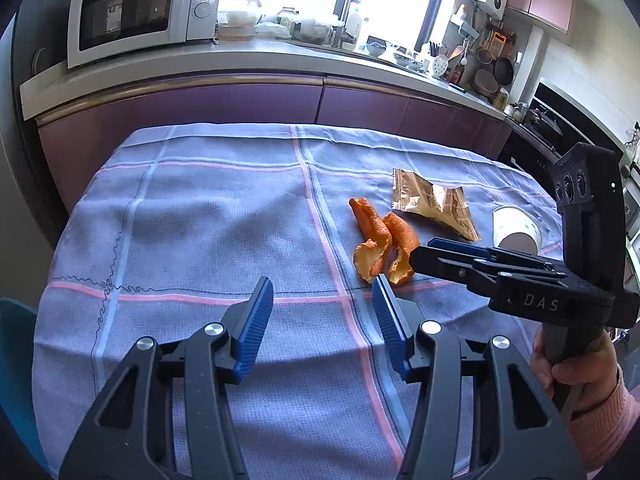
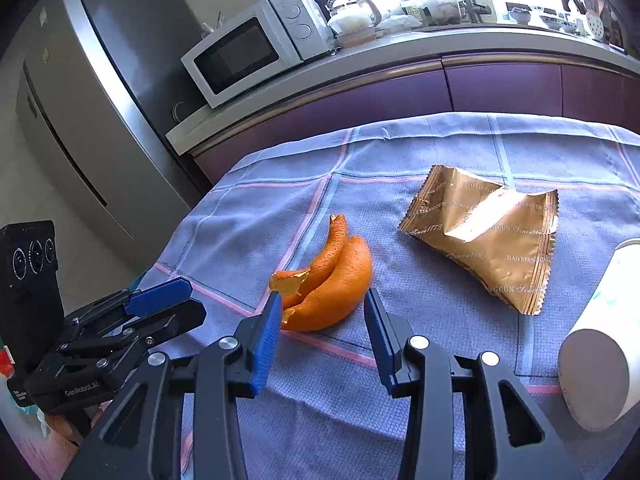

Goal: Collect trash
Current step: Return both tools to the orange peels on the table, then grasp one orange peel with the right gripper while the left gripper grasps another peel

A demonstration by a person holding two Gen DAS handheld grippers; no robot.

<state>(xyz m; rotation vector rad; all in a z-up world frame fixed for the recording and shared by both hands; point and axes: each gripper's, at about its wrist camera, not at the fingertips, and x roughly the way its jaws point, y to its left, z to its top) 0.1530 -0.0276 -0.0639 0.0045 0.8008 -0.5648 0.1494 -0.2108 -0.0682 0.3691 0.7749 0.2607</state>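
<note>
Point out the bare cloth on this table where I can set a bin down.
Free: the tablecloth left of the orange peel, up to the far edge by the cabinets. Crowded: the right side, where peel, gold wrapper and tipped paper cup lie close together.

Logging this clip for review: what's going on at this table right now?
A person holds a two-finger gripper in each hand over a blue checked tablecloth. Both are open and empty. The right gripper points at the curled orange peel, not yet gripping it. The left gripper hovers beside it. A crumpled gold snack wrapper and a tipped white paper cup lie untouched.
</note>
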